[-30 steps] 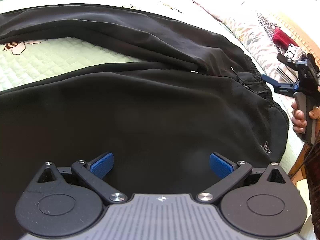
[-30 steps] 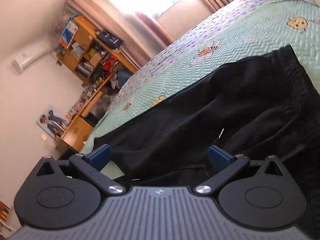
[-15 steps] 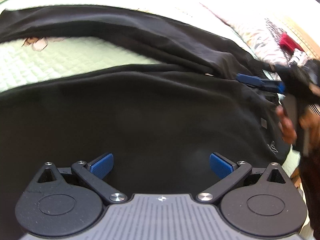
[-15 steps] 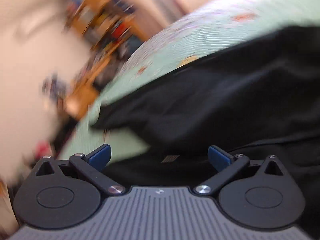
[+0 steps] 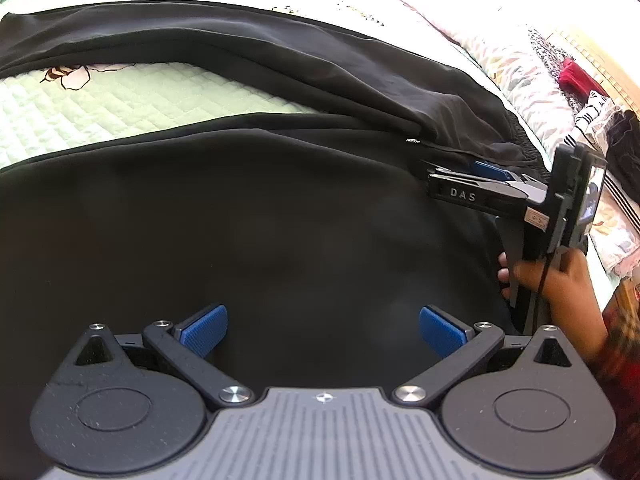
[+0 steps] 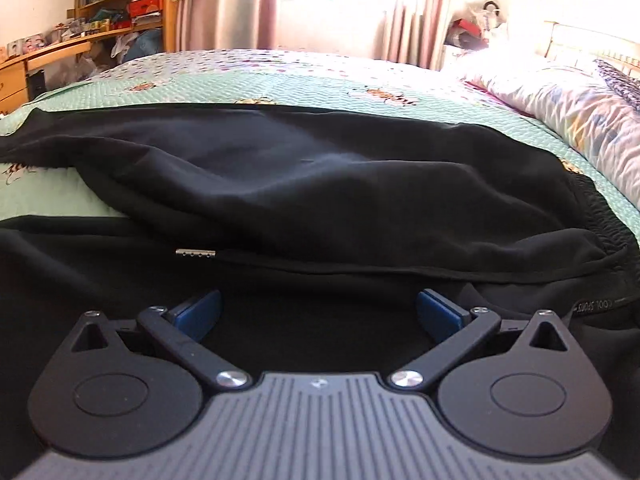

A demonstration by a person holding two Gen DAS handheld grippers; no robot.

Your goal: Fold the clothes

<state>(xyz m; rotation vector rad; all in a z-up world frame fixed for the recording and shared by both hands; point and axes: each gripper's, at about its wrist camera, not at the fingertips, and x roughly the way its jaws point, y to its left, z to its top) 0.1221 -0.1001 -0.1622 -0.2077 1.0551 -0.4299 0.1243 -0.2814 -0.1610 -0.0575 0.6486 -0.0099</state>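
Observation:
Black trousers [image 5: 256, 208] lie spread on a green quilted bed [image 5: 100, 104], their two legs running left and apart. My left gripper [image 5: 323, 330] is open and empty, low over the near leg. My right gripper [image 6: 318, 314] is open and empty, low over the trousers just in front of the crotch seam, near the elastic waistband [image 6: 600, 220]. In the left wrist view the right gripper [image 5: 476, 178] reaches in from the right, level, its fingers at the seam beside the waistband. A small metal zip tab [image 6: 195, 253] lies on the cloth.
Floral pillows [image 5: 528, 68] and a pile of other clothes [image 5: 592, 104] lie at the bed's head on the right. Beyond the bed's far side stand a wooden desk with shelves [image 6: 100, 4] and curtains [image 6: 248, 4]. The bed's near edge is at right [image 5: 604, 280].
My right gripper has swung in from the bed's right edge onto the trousers near the waistband and turned level. My left gripper has hardly moved.

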